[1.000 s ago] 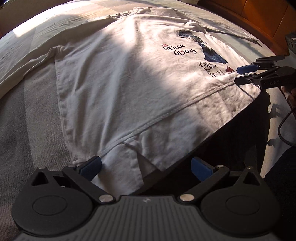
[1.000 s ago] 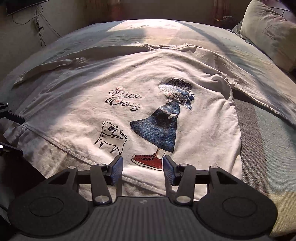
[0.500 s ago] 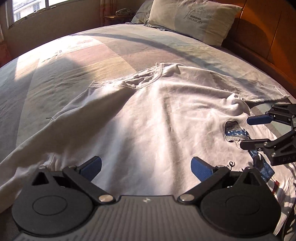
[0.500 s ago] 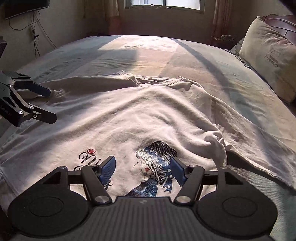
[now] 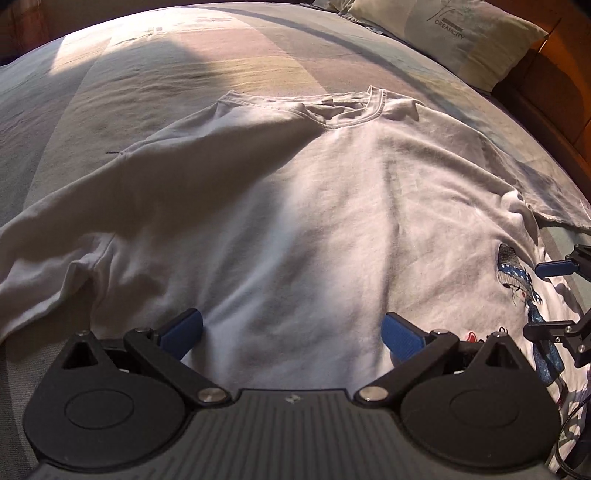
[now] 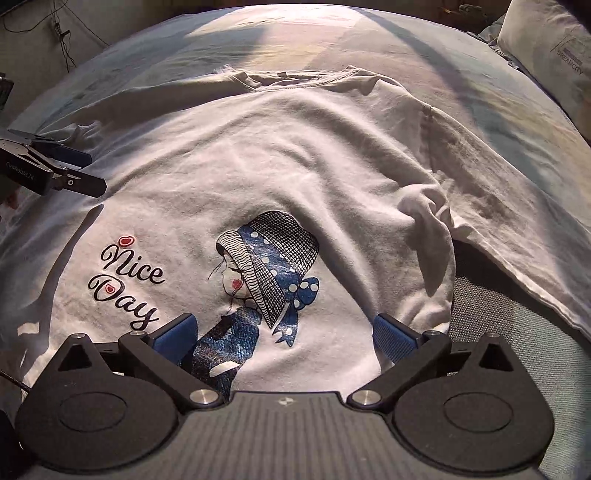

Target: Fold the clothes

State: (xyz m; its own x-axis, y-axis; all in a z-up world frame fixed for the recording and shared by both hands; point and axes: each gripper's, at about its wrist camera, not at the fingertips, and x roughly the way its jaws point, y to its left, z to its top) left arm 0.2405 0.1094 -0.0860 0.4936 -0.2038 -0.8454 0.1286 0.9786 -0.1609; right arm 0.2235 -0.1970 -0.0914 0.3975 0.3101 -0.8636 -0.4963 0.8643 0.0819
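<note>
A white long-sleeved shirt (image 5: 332, 221) lies face up on the bed, collar (image 5: 354, 114) at the far end. Its print (image 6: 258, 266) shows a girl in a blue hat beside the words "Nice Day". My left gripper (image 5: 291, 325) hovers open over the plain left side of the shirt's body, gripping nothing. My right gripper (image 6: 284, 325) is over the print. Its jaws are opening wide, and only flat, unpinched cloth lies below them. Each gripper shows in the other's view: the right gripper (image 5: 550, 299) at the right edge, the left gripper (image 6: 85, 171) at the left edge.
One sleeve (image 5: 55, 240) trails off to the left, and the other sleeve (image 6: 517, 206) runs down the right side with a bunched fold at the armpit. A pillow (image 5: 461, 37) lies at the head of the bed by a wooden headboard (image 5: 554, 92). Striped bedspread (image 6: 332, 33) surrounds the shirt.
Both grippers have moved from the shirt's hem up toward its chest and collar. The right gripper's jaws have spread from half-closed to wide. The left stayed open.
</note>
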